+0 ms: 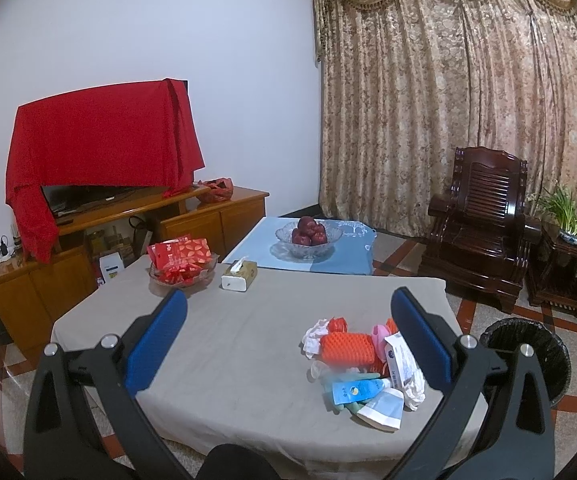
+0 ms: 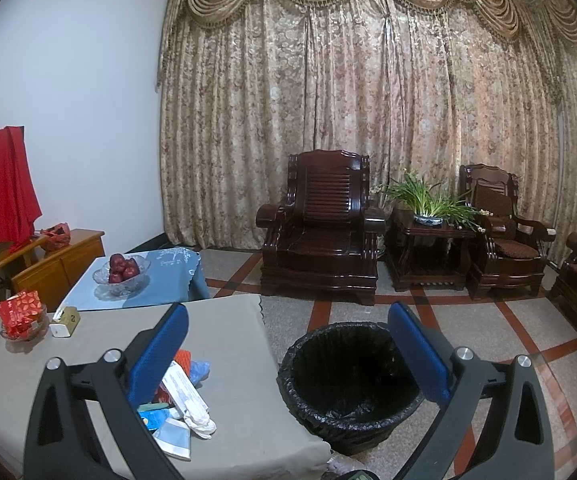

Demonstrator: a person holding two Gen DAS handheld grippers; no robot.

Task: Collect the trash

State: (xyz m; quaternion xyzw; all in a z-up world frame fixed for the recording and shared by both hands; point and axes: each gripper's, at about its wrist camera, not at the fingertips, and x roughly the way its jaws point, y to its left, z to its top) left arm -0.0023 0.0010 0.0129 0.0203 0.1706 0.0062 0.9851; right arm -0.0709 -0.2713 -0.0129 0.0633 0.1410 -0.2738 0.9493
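**Trash heaped at the table's right edge, bin waiting on the floor beside it**

While both claws stand spread wide and hold nothing, the grey-covered table (image 1: 228, 344) fills the near part of the left wrist view, with a blue-covered table (image 1: 288, 256) touching its far side. On the floor just beside the grey table's right edge stands the waste bin (image 2: 348, 388), lined with a black bag, upright, its mouth open upward. The left gripper (image 1: 288, 340) hovers over the grey cloth; the right gripper (image 2: 288, 352) hangs between the table edge and the bin.

The trash pile (image 1: 364, 368) lies near the table's right edge, close to the bin. Within it, an orange foam net (image 1: 346, 348) lies with its long axis across the table, left to right. A blue tube (image 1: 358, 390) lies flat nearer the camera, also roughly left to right, its cap end toward the right. White crumpled tissue (image 1: 312, 336) sits at the pile's far-left side.
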